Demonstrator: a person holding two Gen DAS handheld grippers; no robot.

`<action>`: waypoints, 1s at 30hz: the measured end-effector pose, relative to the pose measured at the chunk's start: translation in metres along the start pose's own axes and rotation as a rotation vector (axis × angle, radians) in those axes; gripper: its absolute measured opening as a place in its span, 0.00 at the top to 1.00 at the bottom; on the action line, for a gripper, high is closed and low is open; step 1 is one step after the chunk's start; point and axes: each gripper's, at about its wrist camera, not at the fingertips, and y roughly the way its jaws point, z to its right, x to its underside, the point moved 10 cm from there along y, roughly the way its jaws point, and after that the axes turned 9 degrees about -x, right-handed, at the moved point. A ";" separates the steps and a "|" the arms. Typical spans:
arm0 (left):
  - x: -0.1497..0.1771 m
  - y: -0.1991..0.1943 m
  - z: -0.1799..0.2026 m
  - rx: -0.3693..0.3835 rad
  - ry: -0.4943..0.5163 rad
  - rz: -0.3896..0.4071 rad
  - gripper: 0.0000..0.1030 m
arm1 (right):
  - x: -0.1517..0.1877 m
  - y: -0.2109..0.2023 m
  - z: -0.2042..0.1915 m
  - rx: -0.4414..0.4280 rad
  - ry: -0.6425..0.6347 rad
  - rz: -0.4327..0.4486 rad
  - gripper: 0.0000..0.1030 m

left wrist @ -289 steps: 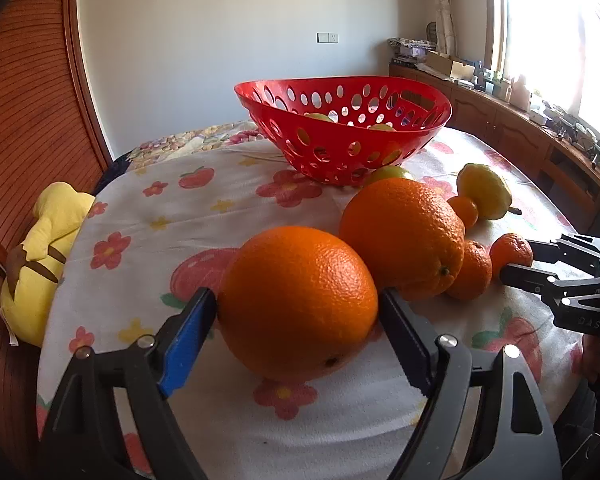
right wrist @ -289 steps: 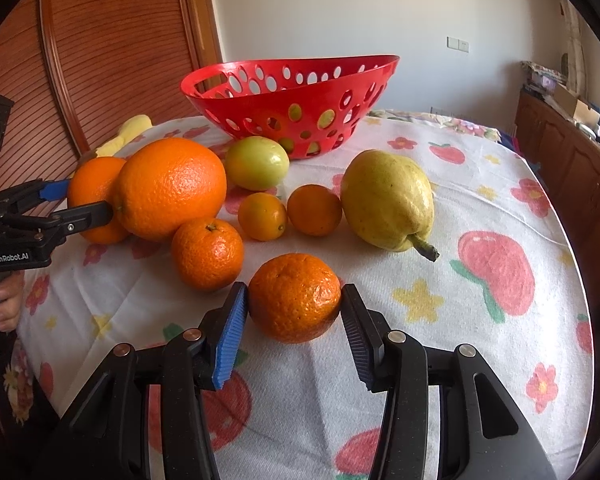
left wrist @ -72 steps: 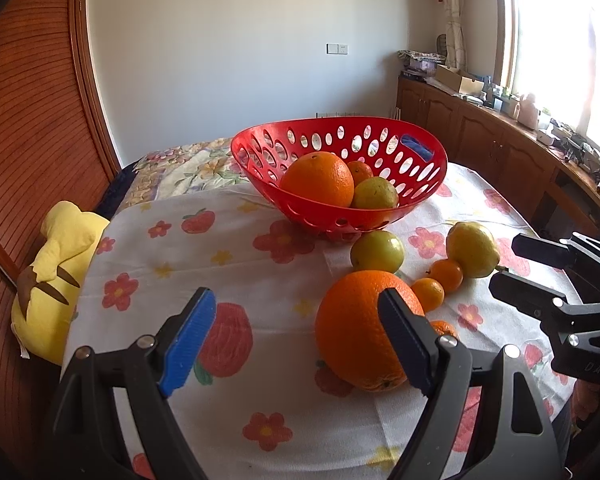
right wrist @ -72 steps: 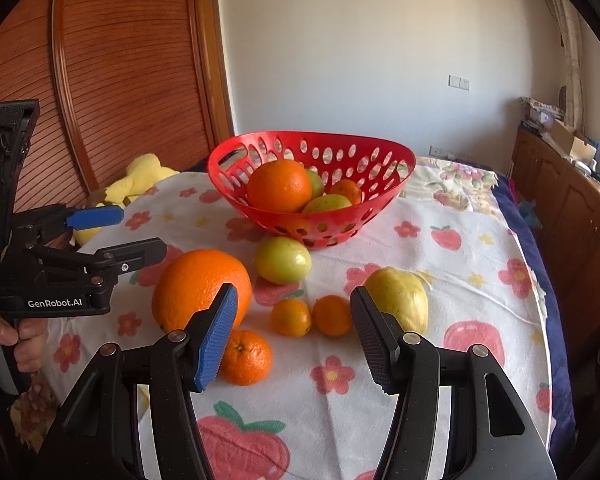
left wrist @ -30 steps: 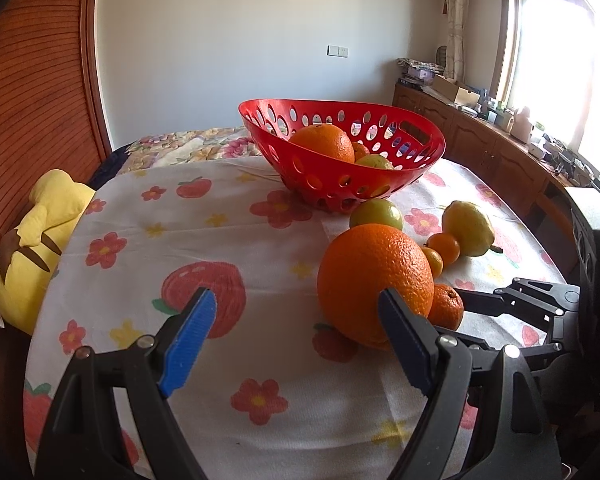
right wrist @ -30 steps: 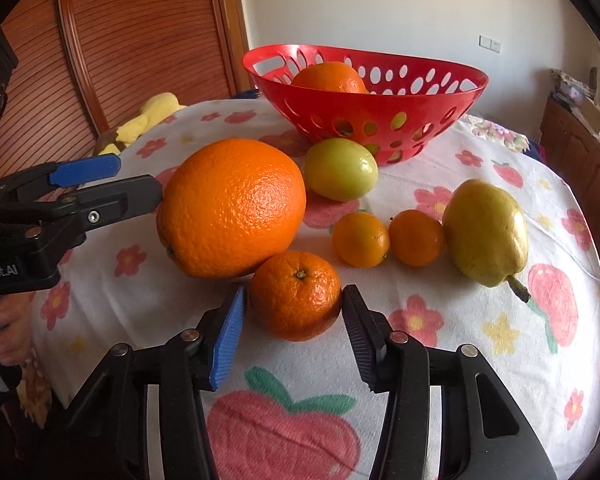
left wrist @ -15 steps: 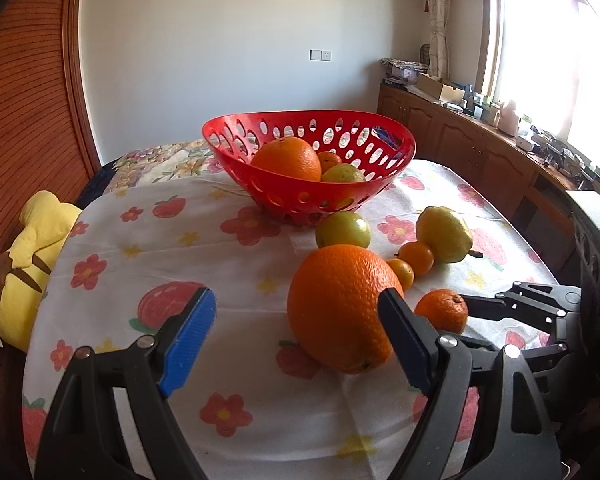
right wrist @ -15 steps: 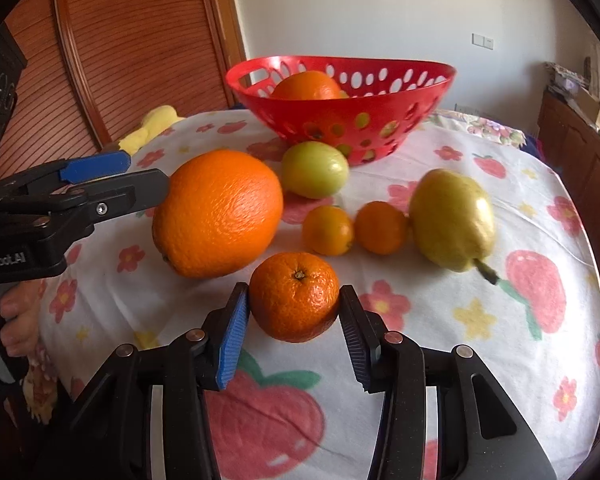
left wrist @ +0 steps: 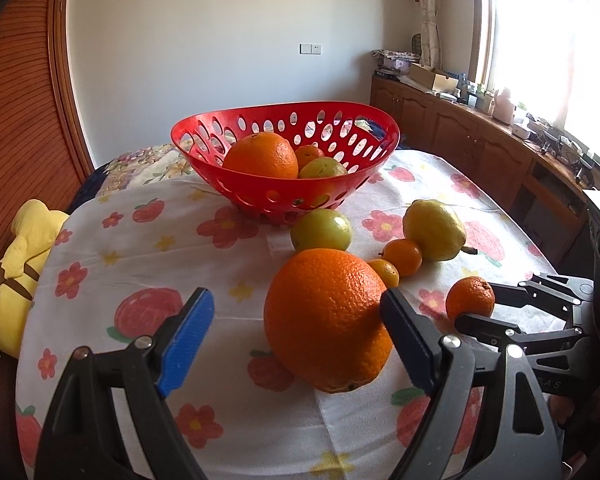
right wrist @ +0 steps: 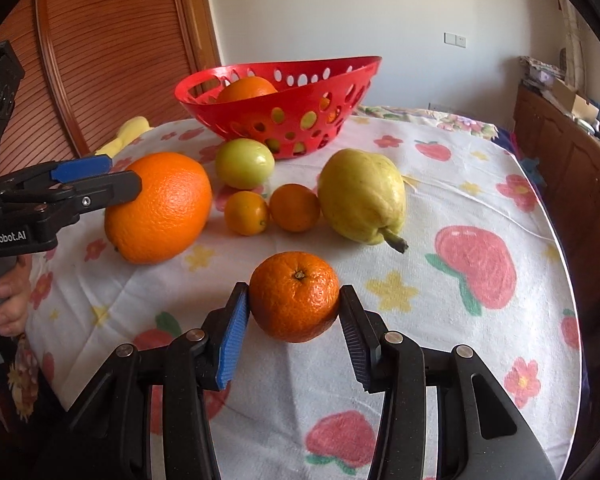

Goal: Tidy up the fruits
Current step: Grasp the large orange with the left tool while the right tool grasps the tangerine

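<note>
My right gripper is shut on a small mandarin, held just above the flowered cloth; it also shows in the left wrist view. My left gripper is open; a large orange lies on the cloth against its right finger, with a gap to the blue left pad. A red perforated basket stands beyond, holding a large orange, a small orange and a green fruit.
On the cloth lie a green round fruit, two small oranges and a yellow-green pear. A yellow plush toy hangs at the table's left edge. A wooden sideboard runs along the right wall.
My right gripper has closed on the small mandarin and raised it slightly off the cloth, away from the large orange. My left gripper stays open beside the large orange.
</note>
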 end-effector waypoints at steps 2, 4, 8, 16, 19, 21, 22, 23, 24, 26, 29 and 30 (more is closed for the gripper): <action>0.000 0.000 0.002 -0.005 0.005 -0.002 0.17 | 0.002 0.002 0.002 -0.001 0.005 -0.005 0.55; -0.001 0.001 0.004 -0.009 0.013 -0.002 0.17 | 0.001 0.002 0.001 -0.005 0.004 0.001 0.55; -0.002 0.001 0.006 -0.014 0.017 -0.005 0.17 | 0.002 0.002 0.002 -0.005 0.005 0.005 0.55; 0.010 0.006 0.013 -0.011 0.039 -0.034 0.17 | 0.004 0.002 0.002 0.000 -0.006 0.014 0.55; 0.019 0.010 0.012 0.028 0.004 -0.052 0.17 | 0.005 0.003 0.002 -0.002 -0.006 0.016 0.55; 0.019 0.012 0.012 0.040 -0.010 -0.062 0.17 | 0.004 0.003 0.003 -0.002 -0.005 0.016 0.55; 0.019 0.012 0.013 0.035 -0.007 -0.059 0.17 | 0.004 0.003 0.003 -0.002 -0.005 0.016 0.55; 0.017 0.012 0.014 0.026 0.003 -0.053 0.17 | 0.004 0.003 0.003 -0.002 -0.005 0.016 0.55; 0.016 0.013 0.016 0.022 0.008 -0.053 0.17 | 0.004 0.003 0.003 -0.001 -0.006 0.016 0.55; 0.014 0.018 0.020 0.017 0.015 -0.065 0.17 | 0.004 0.003 0.003 0.001 -0.007 0.017 0.55; 0.012 0.024 0.025 0.016 0.026 -0.077 0.17 | 0.005 0.003 0.003 0.001 -0.007 0.017 0.55; 0.012 0.027 0.026 0.002 0.033 -0.083 0.17 | 0.005 0.003 0.003 0.002 -0.008 0.017 0.55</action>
